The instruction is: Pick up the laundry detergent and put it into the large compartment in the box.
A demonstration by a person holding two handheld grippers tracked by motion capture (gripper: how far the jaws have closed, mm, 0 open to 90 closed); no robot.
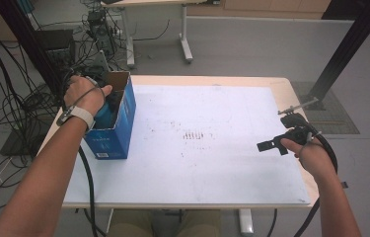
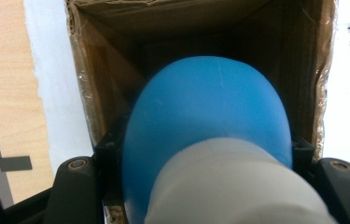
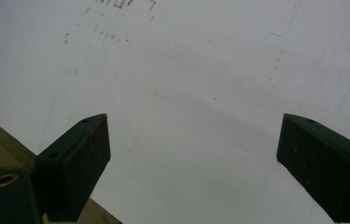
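Left gripper view, claw (image 2: 200, 186) clamping bottle (image 2: 205, 112) (inside box (image 2: 88, 88))

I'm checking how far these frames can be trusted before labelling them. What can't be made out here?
- Left gripper view: the blue-and-white rounded object, held over the open blue cardboard box, hides the box floor.
- High view: the hand covers the left gripper.
- High view: the box label is too small to read.
- Right gripper view: edges cut off the white table sheet.

You get even, bright daylight on the white desk (image 1: 212, 148), with only soft shadows. In the left gripper view the blue and white bottle (image 2: 210, 135) is very near and out of focus, and the inside of the box (image 2: 116, 60) is dark. The high view looks slightly soft.
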